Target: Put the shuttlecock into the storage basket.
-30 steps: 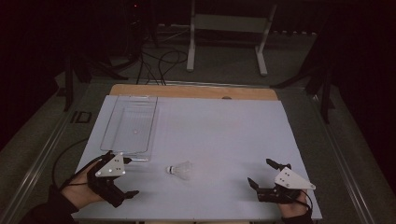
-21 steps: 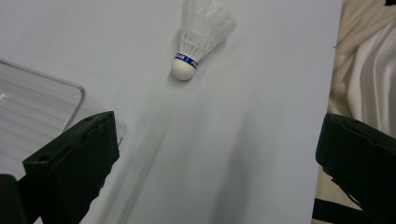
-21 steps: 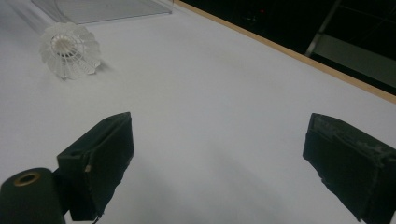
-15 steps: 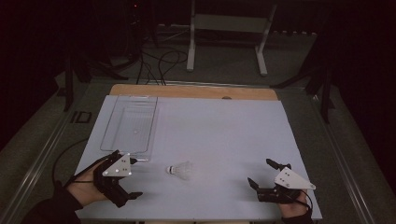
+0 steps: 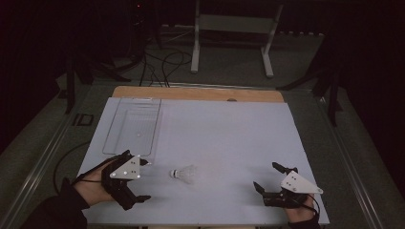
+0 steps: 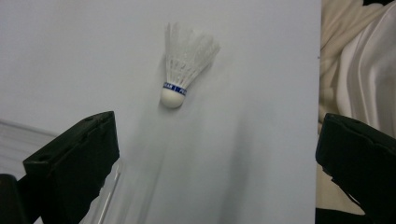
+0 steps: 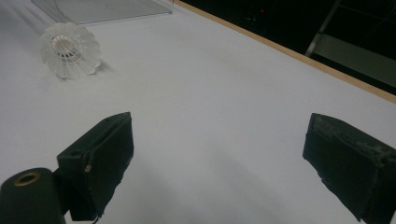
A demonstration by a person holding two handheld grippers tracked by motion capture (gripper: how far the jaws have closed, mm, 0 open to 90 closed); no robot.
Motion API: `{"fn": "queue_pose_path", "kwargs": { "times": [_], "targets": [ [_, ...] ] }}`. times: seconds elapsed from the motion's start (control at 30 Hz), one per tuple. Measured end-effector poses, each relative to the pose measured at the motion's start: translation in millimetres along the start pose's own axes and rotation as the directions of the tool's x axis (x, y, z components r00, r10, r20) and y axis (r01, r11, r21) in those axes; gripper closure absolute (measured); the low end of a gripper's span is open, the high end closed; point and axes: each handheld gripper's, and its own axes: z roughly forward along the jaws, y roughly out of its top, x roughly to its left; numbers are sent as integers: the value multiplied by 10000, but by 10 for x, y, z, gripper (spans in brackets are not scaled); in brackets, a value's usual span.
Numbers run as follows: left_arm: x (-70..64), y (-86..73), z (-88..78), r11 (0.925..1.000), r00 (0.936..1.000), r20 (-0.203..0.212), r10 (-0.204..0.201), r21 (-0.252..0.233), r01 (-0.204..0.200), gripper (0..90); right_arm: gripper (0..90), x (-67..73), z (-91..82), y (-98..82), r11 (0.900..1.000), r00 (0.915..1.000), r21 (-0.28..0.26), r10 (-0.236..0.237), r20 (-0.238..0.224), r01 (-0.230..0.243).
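Note:
A white feathered shuttlecock [image 5: 184, 173] lies on its side on the white table sheet [image 5: 224, 129], near the front, its cork pointing left. In the left gripper view the shuttlecock [image 6: 184, 60] lies straight ahead, cork end with a blue band nearest me. My left gripper [image 5: 143, 180] stands open just left of it with nothing between the jaws, and the same gap shows close up [image 6: 218, 126]. My right gripper [image 5: 266, 175] rests open at the front right, well apart from the shuttlecock [image 7: 70, 49], whose open feather skirt faces it; this gripper [image 7: 219, 126] holds nothing.
A clear plastic tray [image 5: 133, 125] lies at the back left of the sheet, just beyond my left gripper; its edge [image 6: 107, 200] shows low in the left gripper view. A wooden table edge [image 5: 200, 93] runs along the back. Pale cloth [image 6: 359, 60] hangs past the table's front edge.
My left gripper has slid a little to the right, closer to the shuttlecock. The right gripper and the shuttlecock have stayed in place.

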Motion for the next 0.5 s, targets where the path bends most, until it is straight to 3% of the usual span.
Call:
{"fn": "queue_pose_path", "kwargs": {
  "times": [0.1,0.5],
  "targets": [
    [-6,56,35,9993,9992,157,355,131,-357,2,86,-1,1,-1,10000,10000,-5,9,-11,-9],
    [20,183,59,9965,9953,500,826,62,-830,2,86,-1,1,-2,10000,10000,-3,6,-7,-6]
  ]
}}
